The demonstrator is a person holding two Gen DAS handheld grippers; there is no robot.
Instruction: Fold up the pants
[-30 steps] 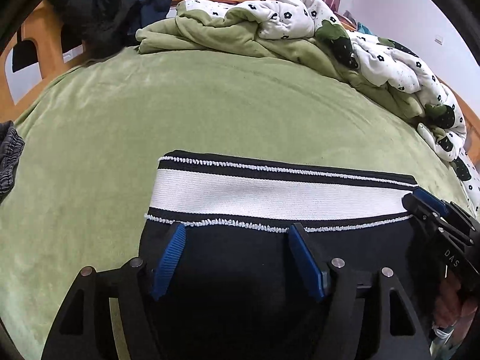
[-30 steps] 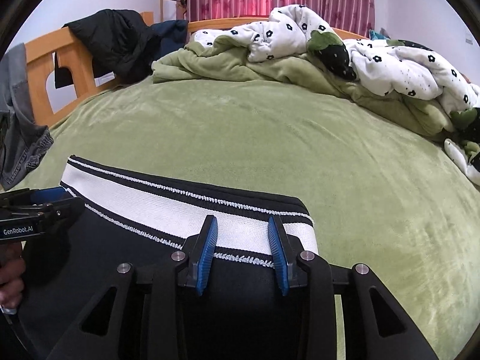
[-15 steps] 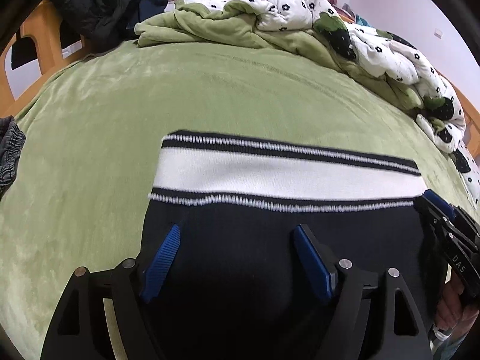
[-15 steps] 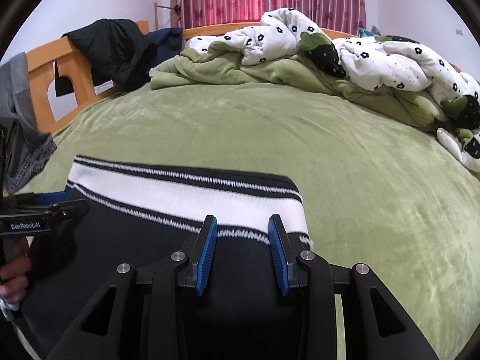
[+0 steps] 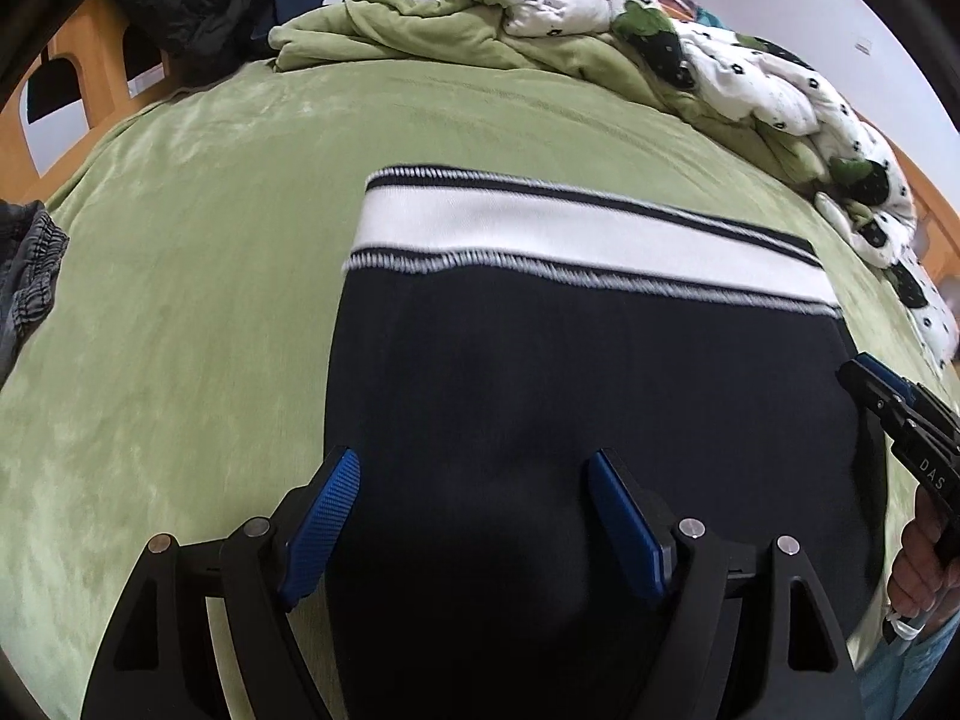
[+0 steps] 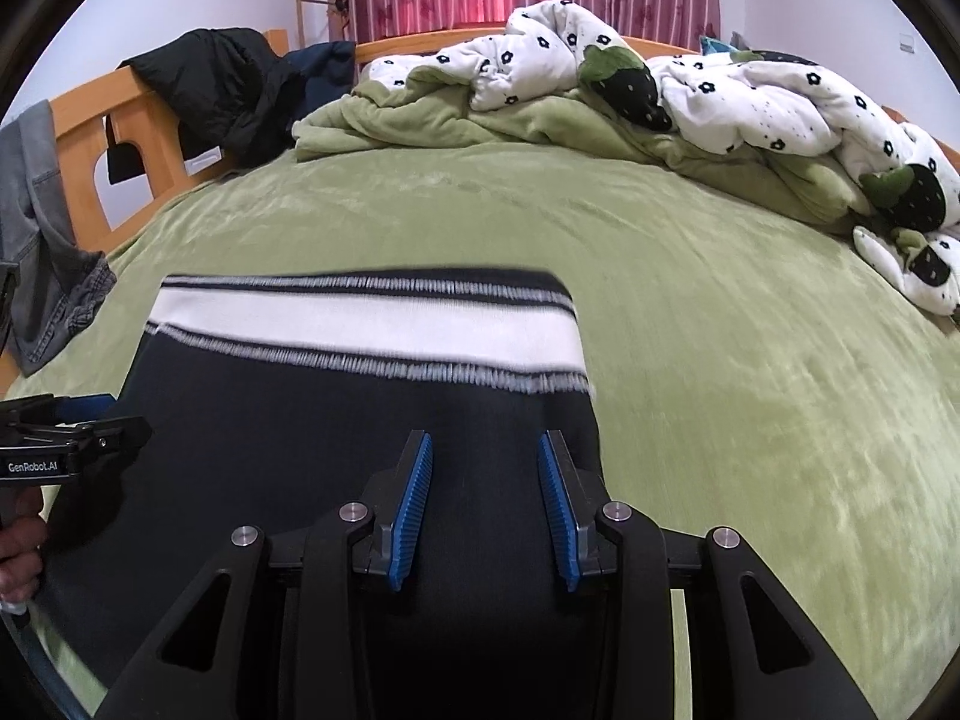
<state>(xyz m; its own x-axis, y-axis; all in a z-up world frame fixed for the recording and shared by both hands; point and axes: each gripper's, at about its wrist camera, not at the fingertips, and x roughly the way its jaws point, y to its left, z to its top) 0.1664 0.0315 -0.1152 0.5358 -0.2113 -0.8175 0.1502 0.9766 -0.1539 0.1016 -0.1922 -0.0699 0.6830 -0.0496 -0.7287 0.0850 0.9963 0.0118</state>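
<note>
Dark pants (image 5: pixel 600 396) lie mid-bed (image 5: pixel 180 300); left gripper (image 5: pixel 474 516) and right gripper (image 6: pixel 483 498) gape above them, gripping nothing. Dragging could bunch the fold.

Big bed (image 6: pixel 690 324) with a fuzzy green cover. Black pants (image 5: pixel 570 396) with a white-striped waistband lie flat on it, a bunched green blanket (image 6: pixel 480 126) and flower-print duvet (image 6: pixel 750 90) piled at the far side.
</note>
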